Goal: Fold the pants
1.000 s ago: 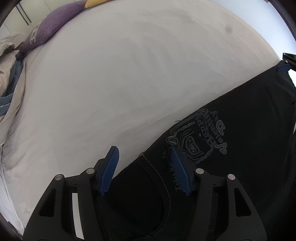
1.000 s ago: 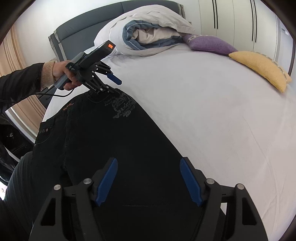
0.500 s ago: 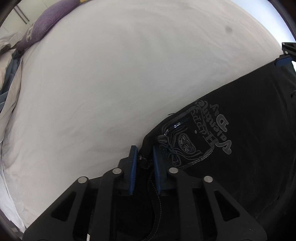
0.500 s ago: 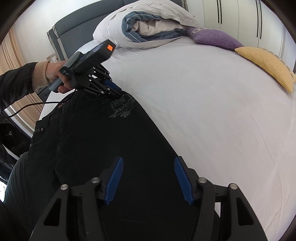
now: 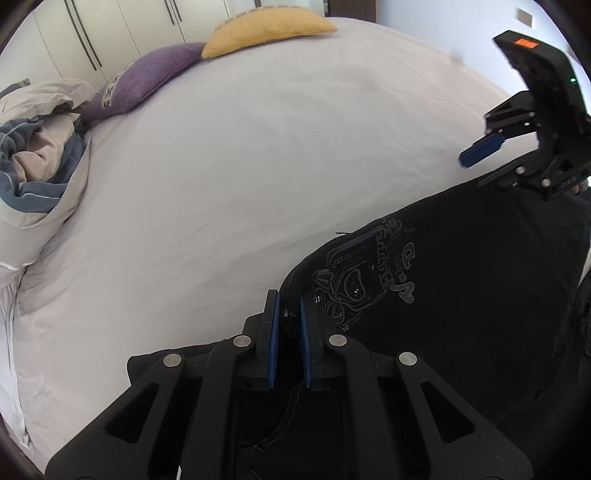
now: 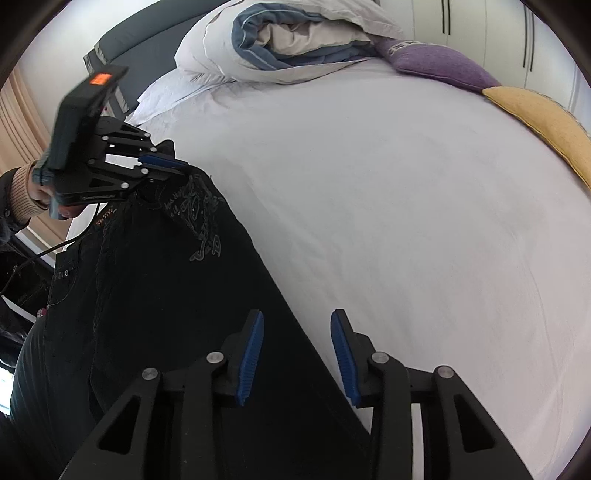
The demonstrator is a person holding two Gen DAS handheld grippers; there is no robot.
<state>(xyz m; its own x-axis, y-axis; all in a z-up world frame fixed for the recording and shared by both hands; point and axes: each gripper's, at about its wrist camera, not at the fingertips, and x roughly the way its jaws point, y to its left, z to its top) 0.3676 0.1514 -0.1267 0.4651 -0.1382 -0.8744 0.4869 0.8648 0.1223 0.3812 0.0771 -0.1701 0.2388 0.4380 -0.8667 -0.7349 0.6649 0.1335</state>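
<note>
Lighting: bright, even, diffuse daylight; shadows soft and faint. White bed sheet (image 5: 258, 166) near overexposed, creases barely legible. Black denim pants (image 6: 155, 295) underexposed, detail lost except pale embroidery. Strong fisheye curvature; dark vignette at all corners. Focus sharp centrally; black handheld device (image 6: 85, 122) at left edge slightly motion-blurred.

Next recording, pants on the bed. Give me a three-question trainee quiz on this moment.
1. True or false: the left gripper is shut on the pants.
2. What lies between the right gripper's pads? A) pants edge B) yellow cushion C) duvet
3. Fill in: beside the yellow cushion lies a ____ cushion.

Key: 1 true. 2 A; the jaws have just been closing, not yet pressing. 3 purple.
</note>
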